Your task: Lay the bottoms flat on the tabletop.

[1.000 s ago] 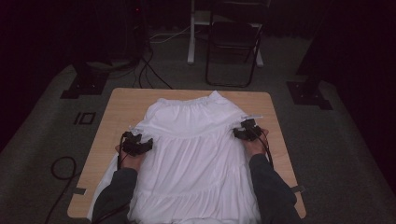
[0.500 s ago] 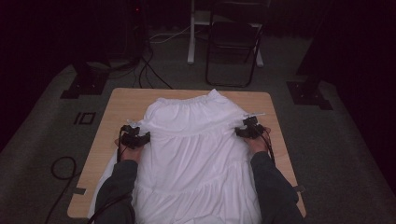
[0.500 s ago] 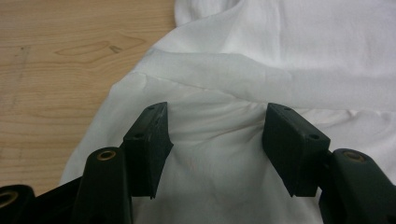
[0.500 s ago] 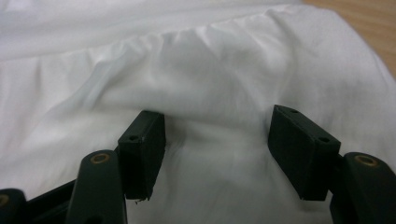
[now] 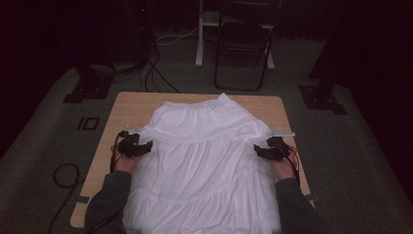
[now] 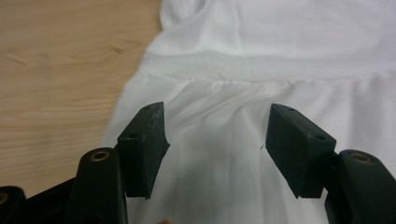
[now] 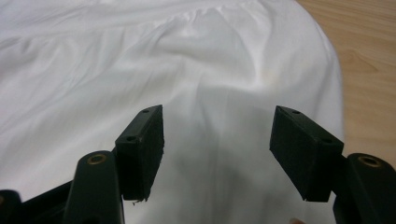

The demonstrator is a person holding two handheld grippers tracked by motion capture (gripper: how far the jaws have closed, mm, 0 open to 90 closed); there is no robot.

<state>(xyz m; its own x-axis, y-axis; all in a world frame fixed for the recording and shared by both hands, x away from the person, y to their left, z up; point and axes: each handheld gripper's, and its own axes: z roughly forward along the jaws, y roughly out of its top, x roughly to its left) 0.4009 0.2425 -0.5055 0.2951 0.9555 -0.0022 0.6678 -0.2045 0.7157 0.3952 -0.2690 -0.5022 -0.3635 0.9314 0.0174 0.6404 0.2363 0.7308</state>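
A white tiered skirt lies spread flat on the wooden table, its gathered waistband at the far end. My left gripper rests at the skirt's left edge, jaws open and pointing inward. In the left gripper view the skirt shows a seam between tiers, and the left gripper hovers open over the cloth. My right gripper sits at the skirt's right edge, open too. The right gripper view shows the right gripper open over the smooth skirt, nothing pinched.
Bare wood lies left of the skirt and bare wood to its right. A black folding chair stands beyond the table on the grey carpet. Cables trail on the floor at the left.
Both hands have drawn back toward the near side along the skirt's edges. The skirt lies flatter and wider near the middle tier.
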